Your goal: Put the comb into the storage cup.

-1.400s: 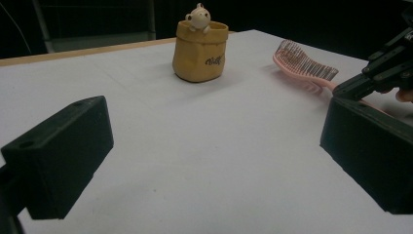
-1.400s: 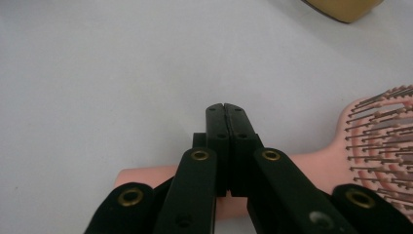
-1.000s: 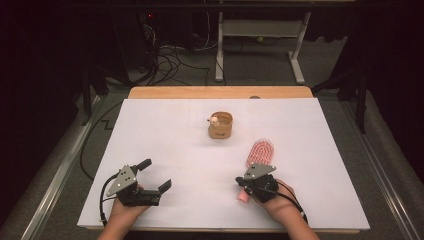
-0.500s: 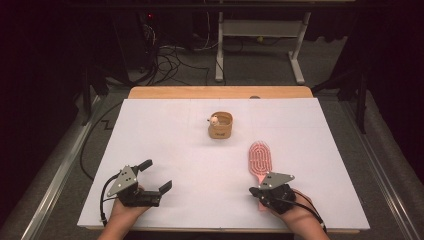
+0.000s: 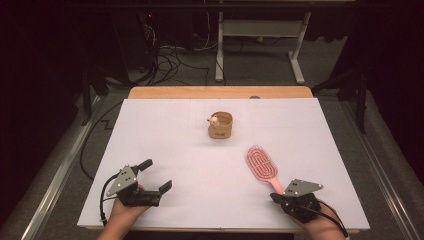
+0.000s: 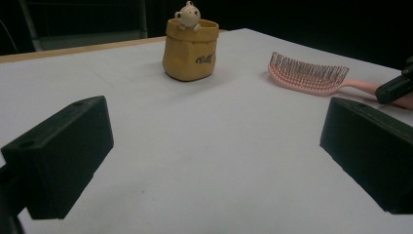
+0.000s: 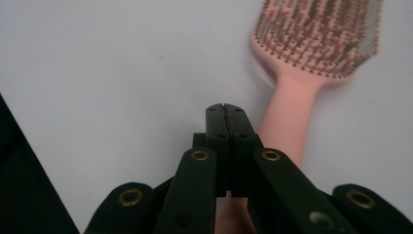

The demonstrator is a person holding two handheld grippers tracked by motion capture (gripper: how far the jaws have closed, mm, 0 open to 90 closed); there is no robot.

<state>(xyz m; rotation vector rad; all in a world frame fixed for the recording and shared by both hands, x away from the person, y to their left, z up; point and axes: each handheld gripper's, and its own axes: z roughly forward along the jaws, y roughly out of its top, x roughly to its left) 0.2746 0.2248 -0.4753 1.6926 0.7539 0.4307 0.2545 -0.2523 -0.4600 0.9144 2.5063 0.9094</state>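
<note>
At the near left of the white counter (image 5: pixel 165 125), the left tool (image 5: pixel 156 176) rests low in the person's left hand (image 5: pixel 122 212), its two black jaws spread wide apart with bare counter between them. In the left gripper view those jaws stand at either edge of the picture and grip nothing.

Toward the middle and far side of the counter stands a small tan pot (image 5: pixel 220 126), upright, with a little pale bear figure (image 5: pixel 214 120) perched at its rim. In the left gripper view the pot (image 6: pixel 190 48) shows dark lettering on its side and the bear (image 6: pixel 187 14) peeks over the top edge. The pot stands well apart from both tools.

To the right of the pot and nearer the person lies a pink hairbrush (image 5: pixel 263 165), flat on the counter with its bristles up. Its head points away toward the far side and its handle runs back at a slant toward the near right corner.

At the near right, the right tool (image 5: pixel 279 198) sits in the person's right hand (image 5: pixel 322 227), at the end of the brush handle. In the right gripper view its jaws are pressed together with no gap, and the handle of the hairbrush (image 7: pixel 292 112) lies just beside them to the right, not between them. Whether the closed tip touches the handle, the pictures do not settle.
</note>
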